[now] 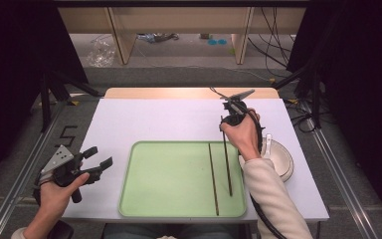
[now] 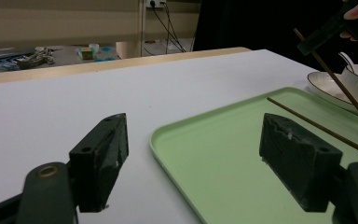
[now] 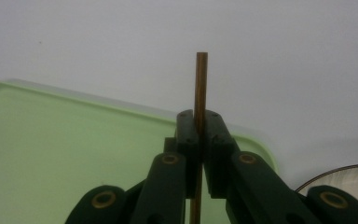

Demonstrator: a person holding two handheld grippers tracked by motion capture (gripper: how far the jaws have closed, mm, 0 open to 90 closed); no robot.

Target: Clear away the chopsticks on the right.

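Right tool (image 3: 199, 122) clenched on chopstick (image 3: 201, 81), lower end hidden behind jaws, left tool (image 2: 193, 154) released, bowl (image 1: 280, 158) partly hidden by sleeve.

One brown chopstick (image 1: 213, 178) flat in green tray (image 1: 164, 199); second chopstick (image 1: 226, 162) tilted, upper end raised.

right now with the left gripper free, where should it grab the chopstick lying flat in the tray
Grip the loose chopstick near its middle, coming straight down with the open left gripper turned so its jaws straddle it. It lies flat on the green tray, thin, apart from the held one.
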